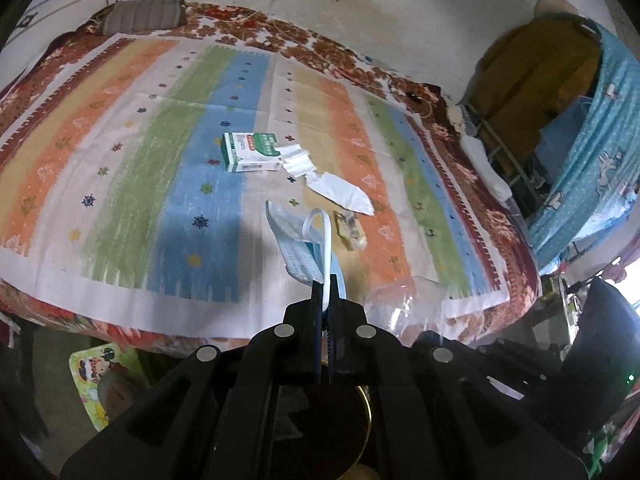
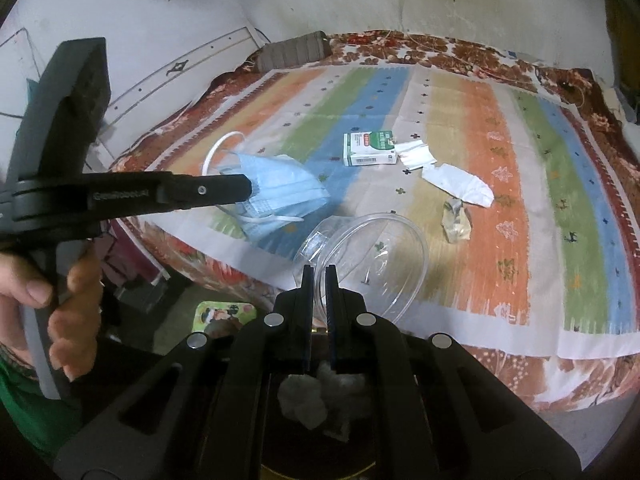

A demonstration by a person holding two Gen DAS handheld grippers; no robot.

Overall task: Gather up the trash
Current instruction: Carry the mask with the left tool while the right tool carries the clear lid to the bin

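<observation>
My left gripper [image 1: 327,286] is shut on a blue face mask [image 1: 298,246], which hangs from its tips above the near edge of the bed; from the right wrist view the same gripper [image 2: 248,188] and mask [image 2: 280,192] show at the left. My right gripper [image 2: 319,272] is shut on the rim of a clear plastic cup [image 2: 372,264], lifted over the bed's edge. On the striped sheet lie a green-and-white carton [image 1: 250,152], torn white paper [image 1: 340,190] and a small crumpled wrapper [image 1: 351,232].
The bed with the striped sheet [image 1: 120,152] fills both views, and a grey pillow [image 1: 144,14] lies at its far corner. A bin with crumpled trash [image 2: 316,398] sits below my right gripper. A hand [image 2: 60,288] holds the left gripper's handle. Blue cloth [image 1: 592,152] hangs at right.
</observation>
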